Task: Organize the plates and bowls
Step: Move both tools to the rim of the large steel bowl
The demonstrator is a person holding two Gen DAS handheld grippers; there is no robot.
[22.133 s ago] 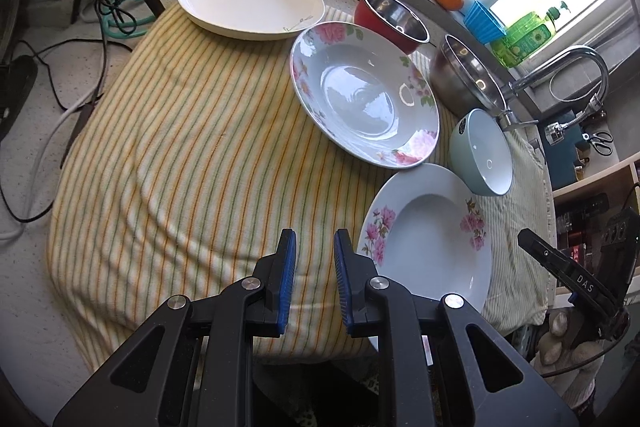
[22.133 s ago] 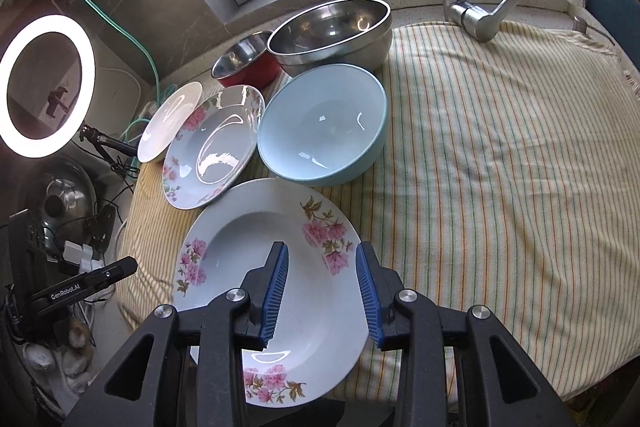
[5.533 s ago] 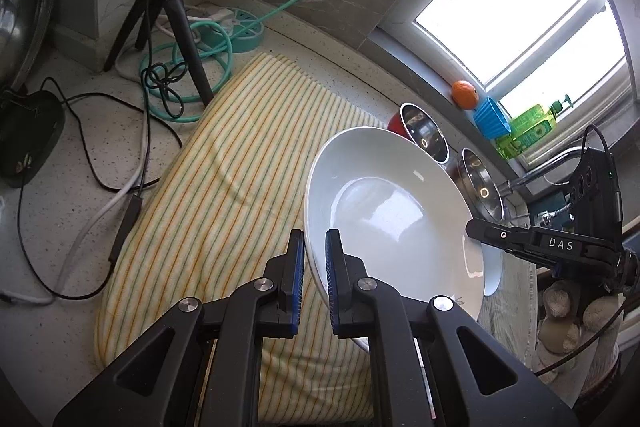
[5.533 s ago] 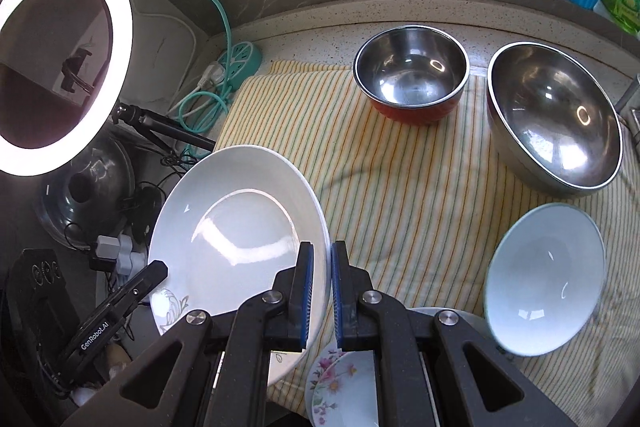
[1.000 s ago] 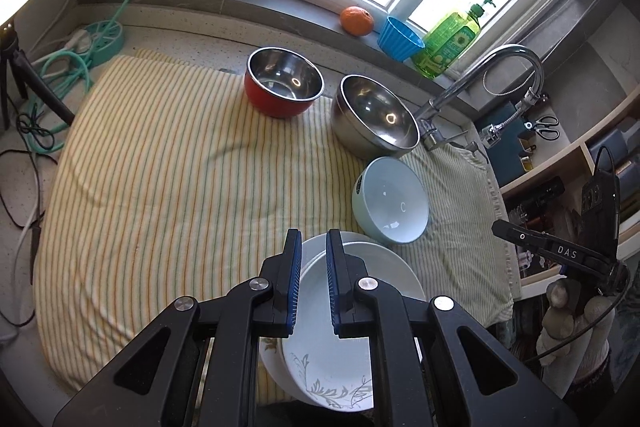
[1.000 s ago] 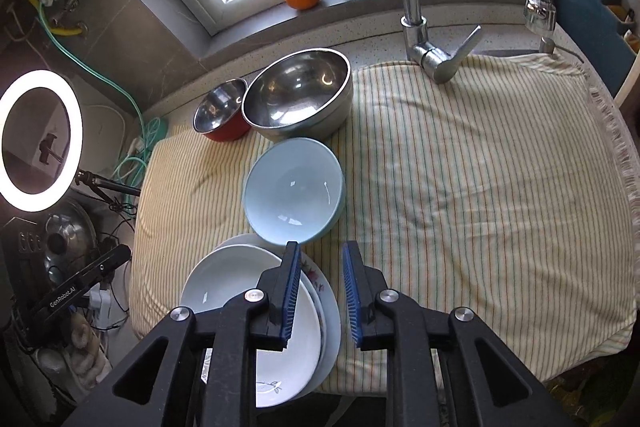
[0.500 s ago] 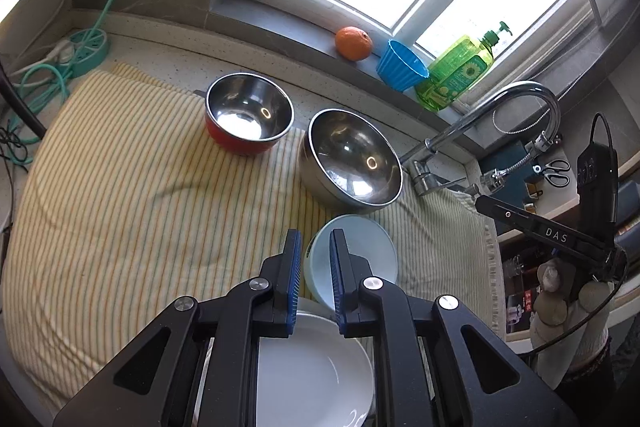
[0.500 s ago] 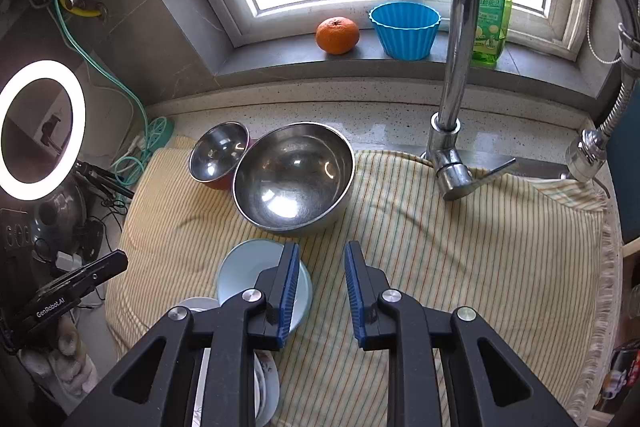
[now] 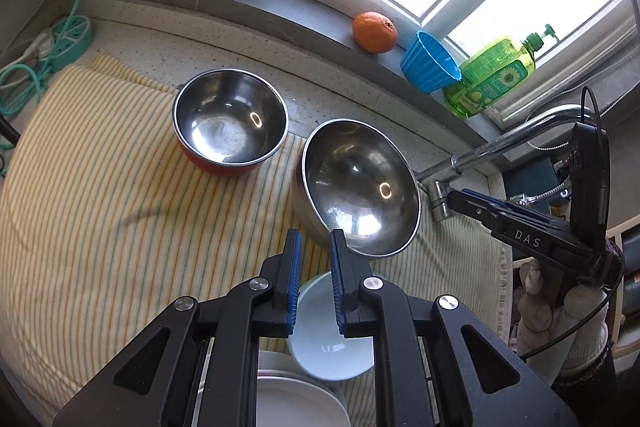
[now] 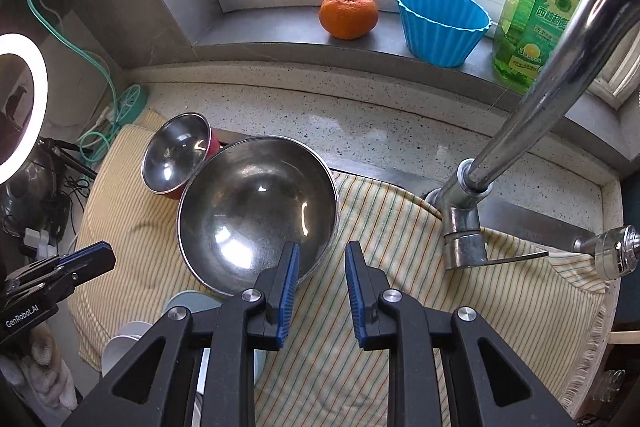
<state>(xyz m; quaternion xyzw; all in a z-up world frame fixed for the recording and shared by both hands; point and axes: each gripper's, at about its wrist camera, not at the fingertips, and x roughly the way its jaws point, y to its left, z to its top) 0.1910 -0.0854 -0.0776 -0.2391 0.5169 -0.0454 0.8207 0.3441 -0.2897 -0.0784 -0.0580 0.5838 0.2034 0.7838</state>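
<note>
Left wrist view: the large round steel bowl (image 9: 358, 187) sits on the yellow striped cloth (image 9: 100, 211) beside the smaller red-sided steel bowl (image 9: 230, 123), with the pale blue bowl (image 9: 324, 347) and the stacked white plates (image 9: 292, 403) nearer the camera. The left gripper (image 9: 314, 281) hangs above the blue bowl, its jaws slightly apart and empty, having just opened a little. The right gripper (image 10: 318, 287) hovers at the large bowl's near rim, jaws parted, gripping nothing. A chrome tap (image 10: 532, 115) stands to the right.

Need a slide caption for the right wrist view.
Right gripper, jaws apart and empty, poised over the near rim of the large steel bowl on the striped cloth.
</note>
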